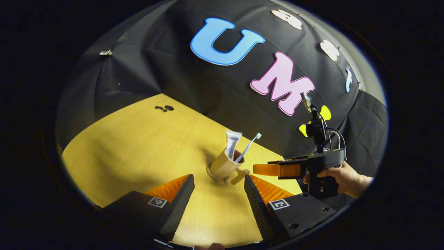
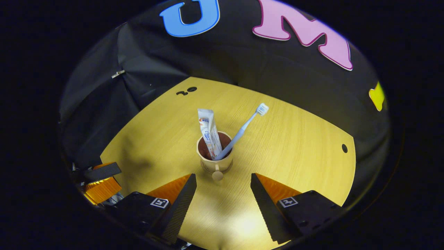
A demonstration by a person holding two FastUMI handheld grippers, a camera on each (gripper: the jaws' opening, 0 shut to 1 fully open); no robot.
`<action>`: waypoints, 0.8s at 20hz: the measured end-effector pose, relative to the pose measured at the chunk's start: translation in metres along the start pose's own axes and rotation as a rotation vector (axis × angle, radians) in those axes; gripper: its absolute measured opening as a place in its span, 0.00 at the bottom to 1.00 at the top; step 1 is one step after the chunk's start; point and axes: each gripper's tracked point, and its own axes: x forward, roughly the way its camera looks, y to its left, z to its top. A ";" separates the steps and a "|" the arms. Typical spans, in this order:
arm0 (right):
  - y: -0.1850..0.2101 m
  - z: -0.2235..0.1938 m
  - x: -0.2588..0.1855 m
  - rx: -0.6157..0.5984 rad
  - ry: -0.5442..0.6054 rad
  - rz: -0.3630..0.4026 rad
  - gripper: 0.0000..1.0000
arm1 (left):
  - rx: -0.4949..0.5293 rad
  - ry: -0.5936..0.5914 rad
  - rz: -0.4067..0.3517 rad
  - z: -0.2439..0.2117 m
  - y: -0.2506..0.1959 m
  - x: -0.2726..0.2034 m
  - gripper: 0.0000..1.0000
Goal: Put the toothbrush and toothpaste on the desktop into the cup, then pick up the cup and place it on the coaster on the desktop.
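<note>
Toothpaste [image 2: 209, 132] and toothbrush [image 2: 242, 130] both stand in the cup [image 2: 215, 163], leaning apart against its rim — that half lies done. The cup sits on a clear ring [image 1: 212, 175] on the desktop [image 2: 295, 146], probably the coaster, though I can't be sure. My left gripper [image 1: 218, 194] and right gripper [image 2: 223, 194] are spread wide, holding nothing, the cup's handle toward me.

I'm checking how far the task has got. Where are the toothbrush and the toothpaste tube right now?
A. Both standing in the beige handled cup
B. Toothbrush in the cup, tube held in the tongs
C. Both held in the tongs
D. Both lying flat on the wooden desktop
A: the white toothpaste tube and pale blue toothbrush both stand in the beige handled cup, and both pairs of tongs are open and clear of it.
</note>
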 end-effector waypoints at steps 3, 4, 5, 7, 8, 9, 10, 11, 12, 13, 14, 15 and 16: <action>-0.010 0.011 -0.035 0.009 -0.102 -0.026 0.97 | 0.066 -0.019 -0.039 0.019 -0.028 -0.002 0.91; -0.012 0.016 -0.047 0.006 -0.146 -0.037 0.97 | 0.086 -0.024 -0.052 0.025 -0.037 -0.001 0.91; -0.014 0.020 -0.057 0.009 -0.182 -0.041 0.97 | 0.101 -0.025 -0.062 0.029 -0.046 -0.002 0.91; -0.017 0.026 -0.081 0.030 -0.254 -0.062 0.97 | 0.128 -0.024 -0.077 0.031 -0.060 -0.002 0.91; -0.018 0.030 -0.092 0.030 -0.289 -0.063 0.97 | 0.136 -0.025 -0.086 0.033 -0.068 -0.002 0.91; -0.019 0.034 -0.104 0.021 -0.321 -0.068 0.97 | 0.143 -0.029 -0.098 0.036 -0.075 -0.005 0.91; -0.020 0.032 -0.115 0.011 -0.359 -0.076 0.97 | 0.150 -0.035 -0.111 0.040 -0.082 -0.007 0.91; -0.021 0.034 -0.125 0.003 -0.391 -0.081 0.97 | 0.162 -0.043 -0.122 0.044 -0.089 -0.010 0.90; -0.022 0.035 -0.134 0.001 -0.417 -0.089 0.97 | 0.176 -0.049 -0.128 0.045 -0.093 -0.011 0.91; -0.023 0.036 -0.142 0.002 -0.437 -0.097 0.97 | 0.191 -0.052 -0.133 0.048 -0.097 -0.013 0.91; -0.023 0.032 -0.150 0.008 -0.455 -0.105 0.97 | 0.206 -0.057 -0.137 0.050 -0.100 -0.017 0.91; -0.023 0.032 -0.157 0.012 -0.476 -0.110 0.97 | 0.217 -0.063 -0.142 0.053 -0.102 -0.021 0.91; -0.024 0.032 -0.165 0.011 -0.497 -0.116 0.97 | 0.222 -0.068 -0.149 0.054 -0.104 -0.024 0.91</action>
